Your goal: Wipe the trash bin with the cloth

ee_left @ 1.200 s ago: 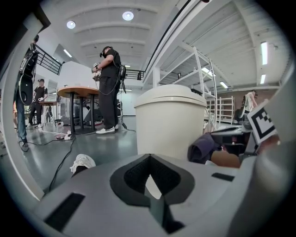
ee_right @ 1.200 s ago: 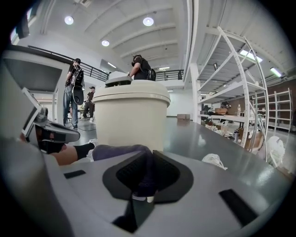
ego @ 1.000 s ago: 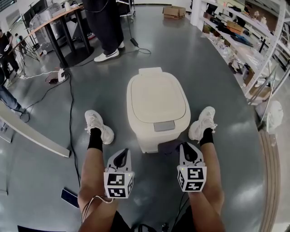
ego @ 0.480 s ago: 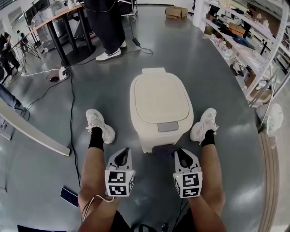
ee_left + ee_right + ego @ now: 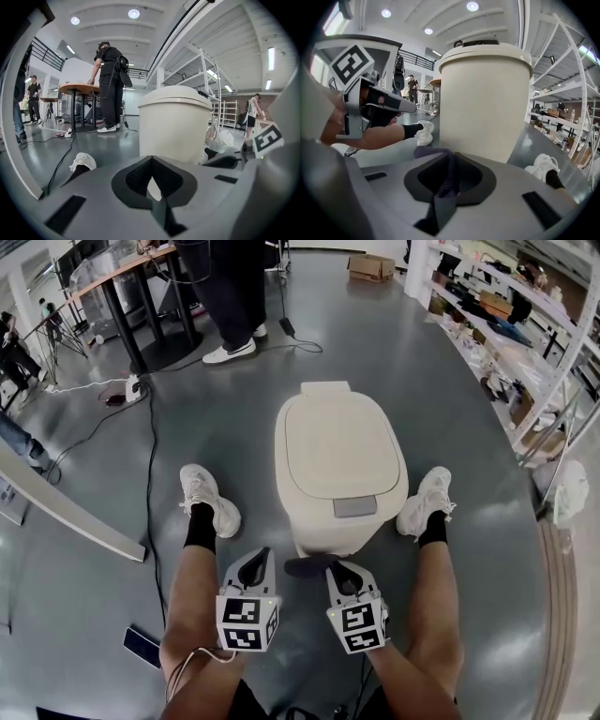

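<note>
Cream trash bin (image 5: 342, 451) stands lid-down on the floor (image 5: 234, 418), at 12 o'clock from both tongs. Right tongs (image 5: 337, 570) pinch a dark cloth (image 5: 302, 566) (purplish) at the bin's front base, possibly touching it. Left tongs (image 5: 255, 565) are pressed together, empty.

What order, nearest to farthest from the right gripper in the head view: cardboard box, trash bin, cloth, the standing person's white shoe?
1. cloth, pinched in the right gripper
2. trash bin, just ahead
3. white shoe, far ahead, left
4. cardboard box, at the back
</note>
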